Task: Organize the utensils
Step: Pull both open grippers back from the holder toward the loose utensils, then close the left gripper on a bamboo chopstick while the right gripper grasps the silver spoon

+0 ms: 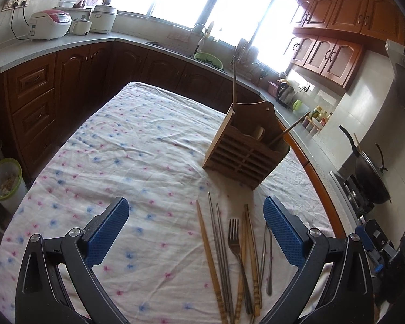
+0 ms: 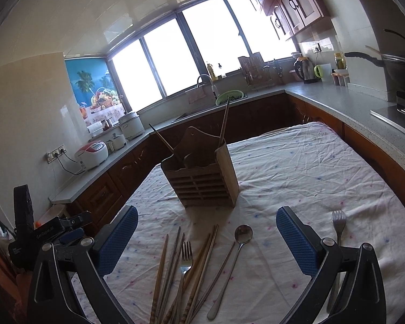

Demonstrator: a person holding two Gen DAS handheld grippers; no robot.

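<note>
Your left gripper (image 1: 195, 232): lower centre of the left wrist view, blue pads wide apart, nothing between them, hovering above the tablecloth (image 1: 121, 148).

Your right gripper (image 2: 207, 236): lower centre of the right wrist view, pads likewise spread, holding nothing.

Wooden utensil holder (image 2: 202, 178): stood upright on the cloth, centre frame in the right view, right of centre in the left view. 2 chopsticks already stood in it, w/ one near vertical (image 2: 224, 121), the other leaning to upper left (image 2: 164, 143). Something pale wooden also showed inside in the left view; couldn't tell what.

Loose utensils lay on the cloth, below the holder in both views, approx. parallel, handles toward you:
- bamboo chopstick (image 2: 159, 278), leftmost
- pr. metal chopsticks (image 2: 174, 267) beside it
- fork (image 2: 185, 256), tines toward the holder, among the sticks
- more bamboo chopsticks (image 2: 202, 264) crossing beside the fork
- thin metal chopstick (image 2: 218, 272), then spoon (image 2: 243, 235), bowl up
- 2nd fork (image 2: 338, 220), apart at lower right, partly behind your right gripper's finger.

Background: rice cooker (image 1: 50, 24) at upper left of the left view, wok (image 1: 370, 172) at its right edge.
</note>
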